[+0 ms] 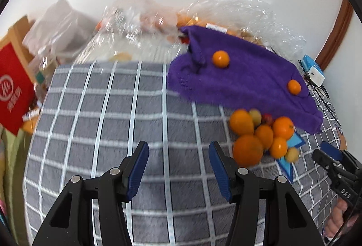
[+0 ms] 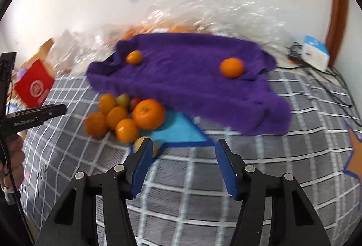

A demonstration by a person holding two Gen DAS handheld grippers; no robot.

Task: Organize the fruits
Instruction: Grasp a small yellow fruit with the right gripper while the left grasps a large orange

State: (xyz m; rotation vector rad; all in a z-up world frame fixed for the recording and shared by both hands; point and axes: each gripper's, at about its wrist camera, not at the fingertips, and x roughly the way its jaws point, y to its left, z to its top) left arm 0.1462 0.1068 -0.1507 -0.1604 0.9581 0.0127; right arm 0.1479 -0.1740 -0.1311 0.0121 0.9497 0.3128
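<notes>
A pile of oranges (image 1: 260, 135) with a few small yellow and red fruits lies on the grey checked cloth (image 1: 113, 114), by the edge of a purple towel (image 1: 237, 78). The pile also shows in the right wrist view (image 2: 126, 117). Two oranges sit on the towel (image 2: 192, 78), one left (image 2: 134, 57), one right (image 2: 231, 67). My left gripper (image 1: 178, 151) is open and empty, left of the pile. My right gripper (image 2: 183, 148) is open and empty, just right of the pile, its left finger in front of a small yellow fruit (image 2: 139, 143).
Crumpled clear plastic bags (image 1: 140, 19) with more fruit lie along the back wall. A red box (image 1: 13, 89) stands at the left. A white and blue box (image 2: 315, 53) and black cables (image 2: 328, 85) lie at the right. A blue patch (image 2: 178, 130) marks the cloth.
</notes>
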